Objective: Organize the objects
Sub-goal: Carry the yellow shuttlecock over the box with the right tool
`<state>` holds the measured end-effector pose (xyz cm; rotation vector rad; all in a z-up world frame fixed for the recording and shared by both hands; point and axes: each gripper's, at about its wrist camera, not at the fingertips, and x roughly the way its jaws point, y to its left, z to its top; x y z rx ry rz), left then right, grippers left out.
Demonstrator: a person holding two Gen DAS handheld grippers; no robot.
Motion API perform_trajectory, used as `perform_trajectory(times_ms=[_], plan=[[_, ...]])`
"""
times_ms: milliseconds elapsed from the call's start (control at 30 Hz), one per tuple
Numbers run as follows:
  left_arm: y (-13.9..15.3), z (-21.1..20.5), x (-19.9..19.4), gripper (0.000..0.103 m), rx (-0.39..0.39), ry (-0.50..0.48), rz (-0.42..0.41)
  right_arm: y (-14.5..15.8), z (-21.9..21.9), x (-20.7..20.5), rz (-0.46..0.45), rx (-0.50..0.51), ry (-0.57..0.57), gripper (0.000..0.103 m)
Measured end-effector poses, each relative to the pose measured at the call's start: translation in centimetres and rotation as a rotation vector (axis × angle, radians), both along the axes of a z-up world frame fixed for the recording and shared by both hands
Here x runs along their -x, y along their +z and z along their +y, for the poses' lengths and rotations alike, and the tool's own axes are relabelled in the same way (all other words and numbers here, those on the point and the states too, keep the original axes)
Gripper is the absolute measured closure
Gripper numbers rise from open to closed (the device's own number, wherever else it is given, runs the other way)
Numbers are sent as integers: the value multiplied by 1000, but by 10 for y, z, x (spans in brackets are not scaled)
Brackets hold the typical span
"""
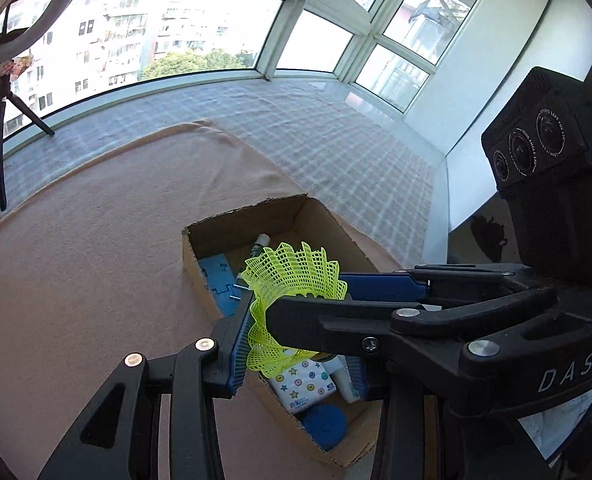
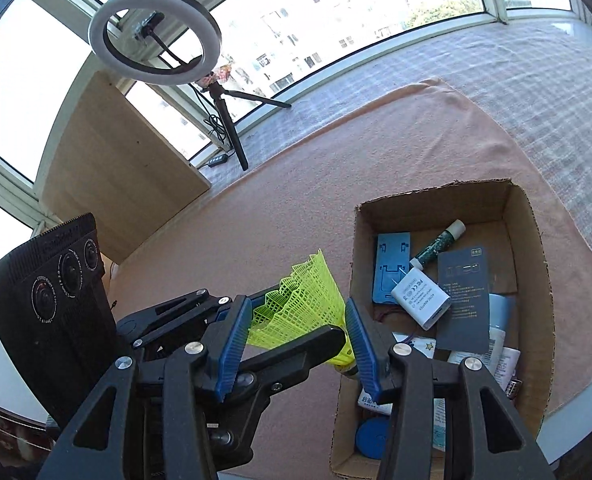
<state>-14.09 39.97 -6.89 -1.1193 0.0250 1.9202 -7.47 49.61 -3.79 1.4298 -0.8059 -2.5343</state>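
A yellow-green mesh shuttlecock [image 1: 296, 272] [image 2: 296, 304] hangs in the air over the left wall of an open cardboard box [image 1: 248, 216] [image 2: 436, 196]. Both grippers hold it. My left gripper [image 1: 300, 332] [image 2: 308, 312] has its blue pads against the skirt from either side. My right gripper [image 2: 296, 308] [image 1: 308, 296] reaches in crosswise, and its pads meet the skirt and the cork end. The box contains a blue phone stand [image 2: 390, 268], a white charger [image 2: 422, 300], a dark booklet [image 2: 464, 300], a green tube [image 2: 440, 242], a star-printed tissue pack [image 1: 304, 384] and a blue disc [image 1: 324, 424].
The box sits on a pink cloth [image 2: 280, 200] laid over a checked cover [image 1: 336, 140] along the windows. A ring light on a black tripod [image 2: 154, 32] stands at the far left beside a leaning wooden board [image 2: 116, 168]. The surface's edge runs near the box's right side.
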Motion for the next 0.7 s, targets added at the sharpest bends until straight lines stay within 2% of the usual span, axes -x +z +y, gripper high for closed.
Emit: perform_trajectory(times_ms=[200, 233, 267, 300, 333, 367, 467, 700], plan=[[-3, 33, -14, 59, 14, -66, -19, -5, 27, -24, -9, -2, -58, 58], [-4, 37, -15, 55, 19, -71, -25, -5, 30, -27, -10, -2, -68, 58], [-5, 42, -16, 43, 29, -79, -33, -5, 34, -29, -10, -2, -77, 58], [-7, 45, -17, 36, 39, -81, -37, -5, 37, -32, -6, -5, -88, 58], [-8, 48, -17, 23, 49, -78, -36, -4, 41, -34, 1, -9, -101, 57], [-8, 50, -17, 18, 57, -75, -33, -3, 44, -37, 5, -14, -115, 52], [-12, 51, -16, 18, 78, -79, -36, 1, 51, -40, 12, -40, -152, 39], [-13, 44, -15, 18, 93, -70, -38, 2, 53, -42, 13, -85, -160, 37]])
